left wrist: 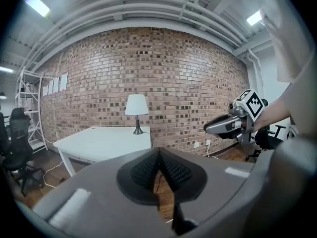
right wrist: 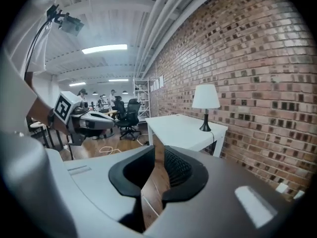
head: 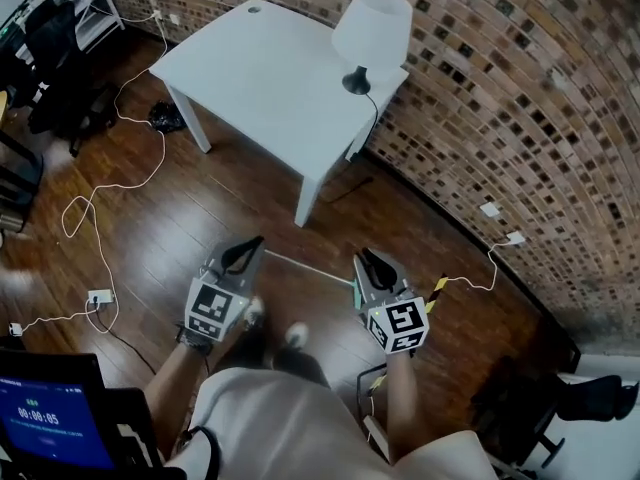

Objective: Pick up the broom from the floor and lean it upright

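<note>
- Head view: left gripper (head: 252, 246) and right gripper (head: 369, 259) hang over the wood floor (head: 200, 218), near the white table (head: 260, 78).
- Left jaws are shut and hold nothing.
- Right jaws stand apart and hold nothing.

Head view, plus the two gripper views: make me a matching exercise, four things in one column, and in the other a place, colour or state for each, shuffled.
Things:
1. lamp
2. screen
3. left hand-held gripper
4. right hand-held gripper

Matches:
A. jaws apart, nothing between them
B. lit blue
C. standing on the table
D. jaws together

Pairs: 1-C; 2-B; 3-D; 4-A
</note>
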The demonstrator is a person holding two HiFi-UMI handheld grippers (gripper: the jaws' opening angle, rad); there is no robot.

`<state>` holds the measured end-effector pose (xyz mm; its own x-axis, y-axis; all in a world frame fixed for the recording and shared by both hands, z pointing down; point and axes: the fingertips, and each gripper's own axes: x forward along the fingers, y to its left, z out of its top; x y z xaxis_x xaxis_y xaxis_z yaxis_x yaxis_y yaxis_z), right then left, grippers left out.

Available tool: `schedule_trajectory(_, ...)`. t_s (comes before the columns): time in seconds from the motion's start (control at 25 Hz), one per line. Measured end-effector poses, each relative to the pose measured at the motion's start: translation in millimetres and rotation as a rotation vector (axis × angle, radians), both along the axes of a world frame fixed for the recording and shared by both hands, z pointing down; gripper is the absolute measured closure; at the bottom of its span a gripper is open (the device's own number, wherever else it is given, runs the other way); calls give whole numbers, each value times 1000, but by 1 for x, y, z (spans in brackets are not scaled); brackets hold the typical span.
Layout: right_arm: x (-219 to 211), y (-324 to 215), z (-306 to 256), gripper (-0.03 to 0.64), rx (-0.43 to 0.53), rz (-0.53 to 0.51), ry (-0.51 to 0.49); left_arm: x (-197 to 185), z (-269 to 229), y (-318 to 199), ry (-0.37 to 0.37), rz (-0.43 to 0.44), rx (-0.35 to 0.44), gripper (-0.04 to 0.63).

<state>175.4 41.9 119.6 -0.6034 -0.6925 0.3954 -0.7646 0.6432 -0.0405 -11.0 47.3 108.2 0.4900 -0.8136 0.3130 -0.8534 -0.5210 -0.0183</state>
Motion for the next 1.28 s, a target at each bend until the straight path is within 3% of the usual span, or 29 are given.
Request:
schedule_trajectory(0.28,-56,-35,60,532,-71,-86,70,-44,45,-22,-4,-7,-66,595)
schedule_trajectory(0.48,-84,-60,129,526,-156,-147,133,-74,86,-45,-23,-31,-119,595)
schedule_trajectory(0.76,-119,-74,219,526,-198,-264,243,-117,153,-63,-61,-85,-181,595)
schedule_trajectory(1.04,-155,-85,297,525,-270,-303,256,-144,226,-59,-13,-120,-295,595)
schedule_trajectory(1.28,-169,-93,384,525,-344,-286,239,-160,286,-61,20,-174,-327,595)
